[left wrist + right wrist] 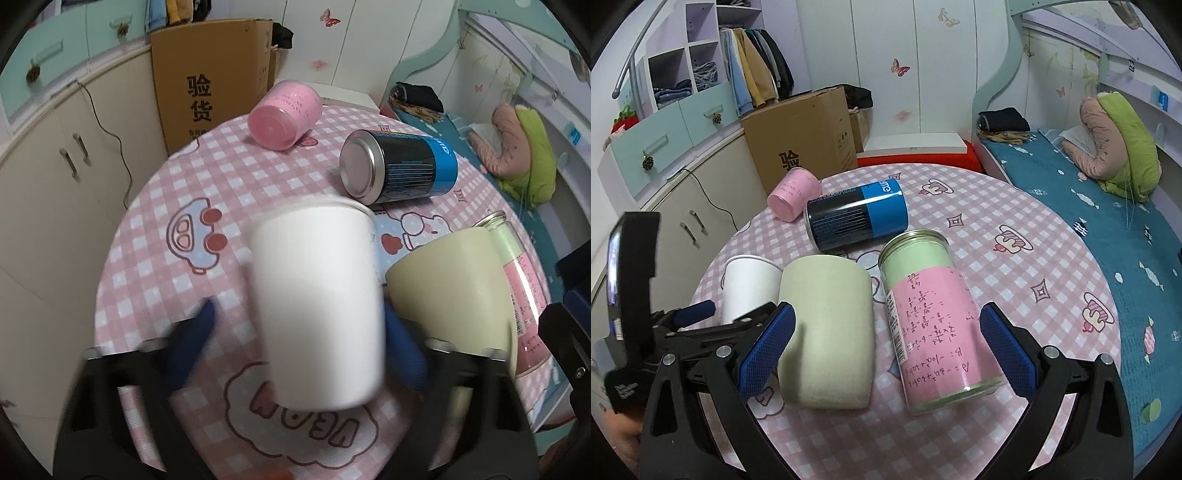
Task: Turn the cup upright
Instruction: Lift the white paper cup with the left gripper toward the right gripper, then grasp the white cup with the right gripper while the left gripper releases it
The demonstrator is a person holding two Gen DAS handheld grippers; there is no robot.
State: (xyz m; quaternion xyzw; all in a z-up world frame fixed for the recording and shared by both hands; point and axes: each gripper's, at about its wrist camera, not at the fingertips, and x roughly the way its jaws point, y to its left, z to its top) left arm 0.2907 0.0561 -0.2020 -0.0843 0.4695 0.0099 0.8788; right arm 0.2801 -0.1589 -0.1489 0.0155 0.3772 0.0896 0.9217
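Five containers sit on the round table with the pink checked cloth (979,236), counted around the green mug (827,332) in the middle. One white paper cup (317,306) stands just left of the mug, rim up, blurred in the left wrist view. One glass jar (934,325) with a gold rim lies just right of the mug, its pink paper label covered in handwritten sums, with "A=" and "B:" legible. One black and blue can (857,218) lies on its side beyond the mug; its fine print is too small to read. One pink cup (794,195) lies on its side beyond the can.

One cardboard box (805,133) behind the table bears "验货".

The left gripper (295,343) is spread around the white cup, its left pad clear of it. The right gripper (886,350) is spread wide before the mug and jar, holding nothing.
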